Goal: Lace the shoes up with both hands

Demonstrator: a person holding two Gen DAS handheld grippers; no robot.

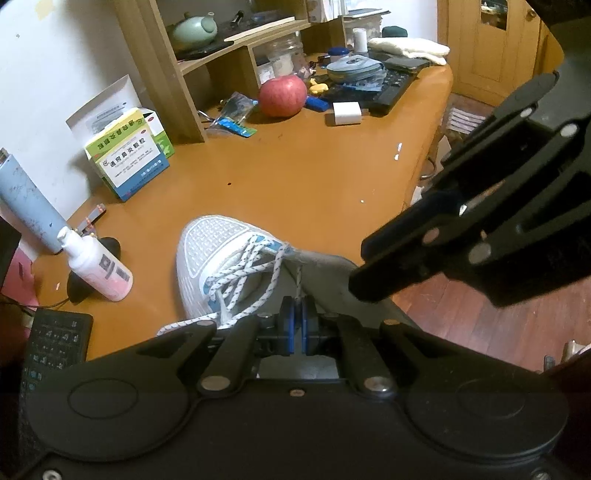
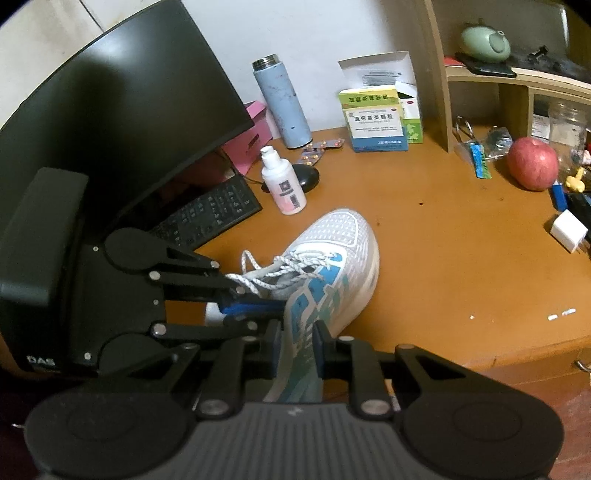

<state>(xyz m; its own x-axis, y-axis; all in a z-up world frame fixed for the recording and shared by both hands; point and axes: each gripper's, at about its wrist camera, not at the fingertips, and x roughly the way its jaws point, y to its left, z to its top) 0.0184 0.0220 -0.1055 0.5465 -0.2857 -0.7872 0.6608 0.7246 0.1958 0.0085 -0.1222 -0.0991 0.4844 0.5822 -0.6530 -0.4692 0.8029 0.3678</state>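
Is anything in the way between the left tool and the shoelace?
Nothing visible does. The left tool is shut on the lace end right at the shoe. The white bottle stands off to the side, apart from both.

Looked like a home desk corner, lived-in rather than office. Orange-brown desktop (image 2: 443, 258) was crowded with household stuff: curved monitor (image 2: 122, 122), black keyboard (image 2: 210, 214), medicine boxes (image 2: 376, 122), pill blisters (image 2: 317, 147), blue flask (image 2: 282, 105), apple (image 2: 532, 162), white charger (image 2: 569, 230). Wooden shelf unit (image 1: 184, 74) held a green teapot (image 1: 194, 31). Wooden cupboard doors (image 1: 491, 48) and dark wood floor (image 1: 480, 314) were alongside.
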